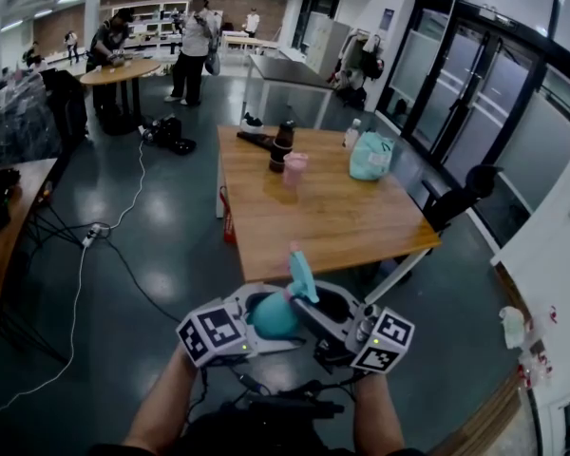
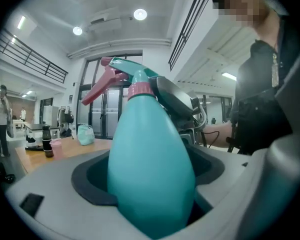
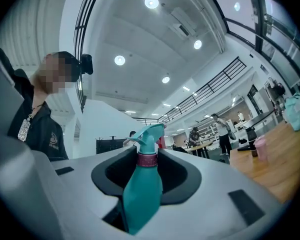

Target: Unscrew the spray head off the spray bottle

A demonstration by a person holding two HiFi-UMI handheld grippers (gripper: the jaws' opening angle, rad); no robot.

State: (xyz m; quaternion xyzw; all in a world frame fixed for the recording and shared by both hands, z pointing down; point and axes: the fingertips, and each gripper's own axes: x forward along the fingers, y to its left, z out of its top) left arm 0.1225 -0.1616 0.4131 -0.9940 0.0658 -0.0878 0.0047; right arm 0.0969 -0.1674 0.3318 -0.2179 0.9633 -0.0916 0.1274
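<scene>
- The left gripper (image 2: 150, 194) has its jaws spread wide around the fat teal belly of the spray bottle (image 2: 150, 164). They press on it from both sides, and nothing else is between them.
- The right gripper (image 3: 142, 194) also stands fairly wide. Its jaws are closed on the bottle's tapering shoulder, just below the pink collar (image 3: 146, 160). The spray head (image 3: 149, 134) sticks out free beyond them.
- The two grippers meet almost nose to nose, near the person's body. The bottle is held in the air between them, its head tilted up and toward the far side.
- This two-sided hold looks meant to steady the body with one tool while the other works the top. With the right jaws below the collar, I judge they must shift up onto the collar or head before any turning counts. The head looks still seated on the bottle.
- Farther off and well apart, a wooden table (image 1: 332, 226) carries a pink cup (image 1: 294, 169) and a teal bag (image 1: 370, 155). The bottle does not rest on it.
</scene>
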